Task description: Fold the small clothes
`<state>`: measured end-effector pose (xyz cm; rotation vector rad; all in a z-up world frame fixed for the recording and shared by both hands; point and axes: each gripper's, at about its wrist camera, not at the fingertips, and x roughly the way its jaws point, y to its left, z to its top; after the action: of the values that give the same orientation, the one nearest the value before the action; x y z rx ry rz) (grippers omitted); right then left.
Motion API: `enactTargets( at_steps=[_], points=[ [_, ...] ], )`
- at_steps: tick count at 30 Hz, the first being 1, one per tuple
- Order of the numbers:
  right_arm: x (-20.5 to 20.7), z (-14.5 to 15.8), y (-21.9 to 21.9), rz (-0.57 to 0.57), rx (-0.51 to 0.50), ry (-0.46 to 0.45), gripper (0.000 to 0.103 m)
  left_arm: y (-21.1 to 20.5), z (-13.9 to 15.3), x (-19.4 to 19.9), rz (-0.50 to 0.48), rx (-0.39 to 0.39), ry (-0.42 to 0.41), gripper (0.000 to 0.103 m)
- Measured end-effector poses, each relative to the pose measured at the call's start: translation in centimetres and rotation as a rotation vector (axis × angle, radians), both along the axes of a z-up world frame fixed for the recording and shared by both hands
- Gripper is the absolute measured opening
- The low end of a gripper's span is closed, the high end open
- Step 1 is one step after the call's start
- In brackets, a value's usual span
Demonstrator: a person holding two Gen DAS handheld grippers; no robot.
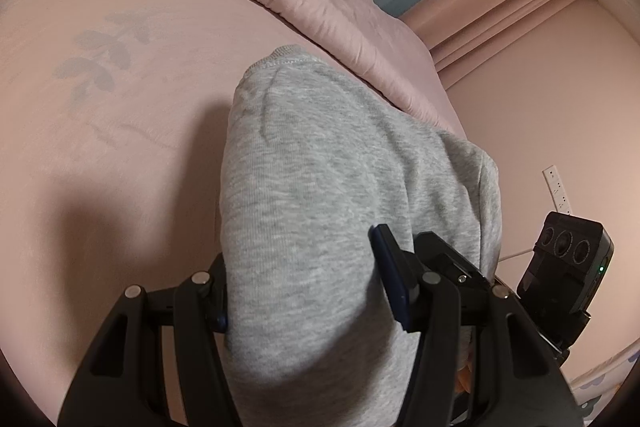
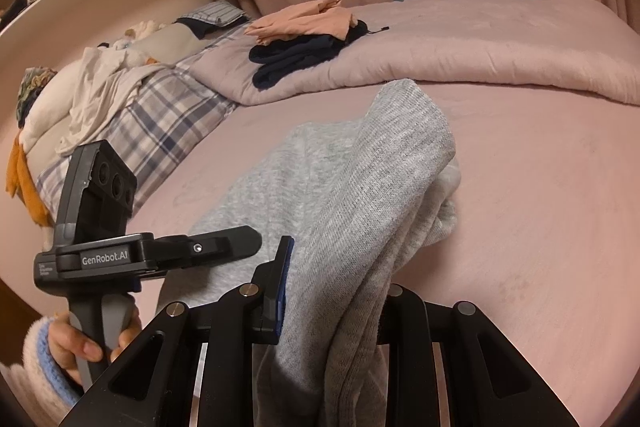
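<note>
A grey knit garment (image 1: pixel 320 167) hangs bunched over the pink bed sheet (image 1: pixel 120 127), lifted by both grippers. My left gripper (image 1: pixel 304 291) is shut on a thick fold of it, and the cloth fills the gap between the blue pads. In the right wrist view my right gripper (image 2: pixel 332 303) is shut on another part of the grey garment (image 2: pixel 360 187). Its right finger is hidden under the cloth. The left gripper (image 2: pixel 240 243) shows there at the left, held by a hand (image 2: pixel 76 343) and pinching the garment's edge.
A folded pink quilt (image 2: pixel 480 43) lies across the far side of the bed with dark navy (image 2: pixel 296 55) and peach clothes (image 2: pixel 304 19) on it. Plaid bedding and loose white clothes (image 2: pixel 96 83) lie at the left. Curtains hang behind, and a wall socket (image 1: pixel 558 187) is at the right.
</note>
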<state>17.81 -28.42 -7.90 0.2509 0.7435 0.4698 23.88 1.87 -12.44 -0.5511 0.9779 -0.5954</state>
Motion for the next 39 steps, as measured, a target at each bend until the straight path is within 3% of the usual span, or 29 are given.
enactTargets(
  at_steps=[25,39],
  points=[
    [2.9,0.3,0.1,0.003,0.009,-0.056,0.027,-0.6,0.4,3.6,0.016,0.051,-0.042,0.057],
    [4.2,0.2,0.0,0.005,0.016,-0.053,0.027,-0.9,0.7,3.1,0.027,0.071,-0.042,0.057]
  ],
)
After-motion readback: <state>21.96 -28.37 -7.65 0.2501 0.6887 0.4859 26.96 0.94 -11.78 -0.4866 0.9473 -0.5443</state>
